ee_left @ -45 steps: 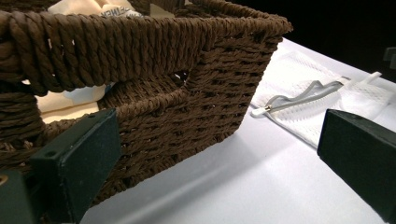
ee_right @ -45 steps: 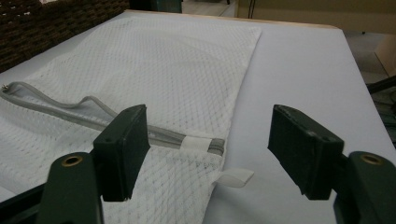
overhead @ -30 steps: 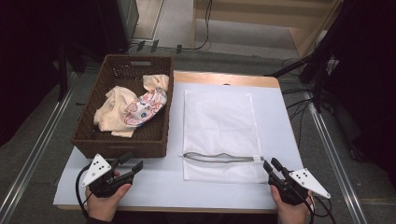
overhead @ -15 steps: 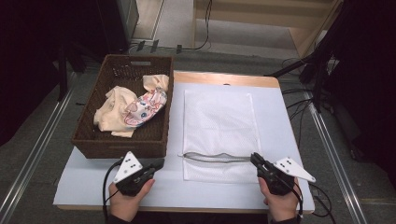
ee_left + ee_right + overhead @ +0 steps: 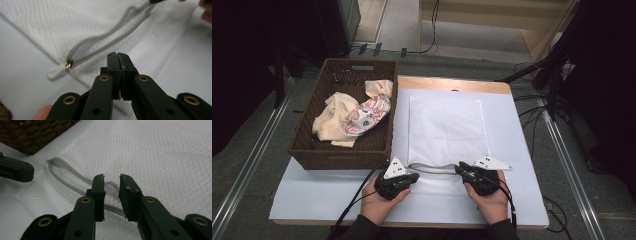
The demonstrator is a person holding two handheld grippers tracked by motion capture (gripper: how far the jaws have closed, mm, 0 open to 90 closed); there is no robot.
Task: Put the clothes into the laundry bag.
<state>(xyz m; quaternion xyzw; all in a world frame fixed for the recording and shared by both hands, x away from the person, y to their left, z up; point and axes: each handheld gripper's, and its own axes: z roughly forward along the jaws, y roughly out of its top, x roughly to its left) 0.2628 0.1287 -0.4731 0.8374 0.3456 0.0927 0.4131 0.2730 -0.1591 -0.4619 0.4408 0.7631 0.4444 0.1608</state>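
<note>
Your left tongs [image 5: 411, 176] sat nearest the counter's [image 5: 312, 192] front edge, with the jaws pressed flat together and nothing seen between them; in the left gripper view those left tongs [image 5: 118, 55] pointed at the near corner of the white mesh laundry bag [image 5: 82, 27], just short of the zipper pull [image 5: 67, 64], which lay apart from the jaw tips. Your right tongs [image 5: 458, 169] stood at the other end of the bag's mouth, and their jaws had just been opening; in the right gripper view your right tongs [image 5: 111, 178] stood narrowly apart, with the grey zipper band [image 5: 75, 185] running across behind the gap, and the pads did not press on it. The zipper [image 5: 432, 169] lay partly undone, its two grey edges bowed apart into a slim slit along the bag's near end. The mesh laundry bag [image 5: 446, 127] itself lay flat on the white counter, in the middle, stretching away from you. Farther off and to your left, a brown wicker basket [image 5: 307, 147] rested on the counter's left edge, just beside the bag, and it held a crumpled cream garment [image 5: 332, 122] with a pink printed cloth [image 5: 368, 114] lying on top of it.
</note>
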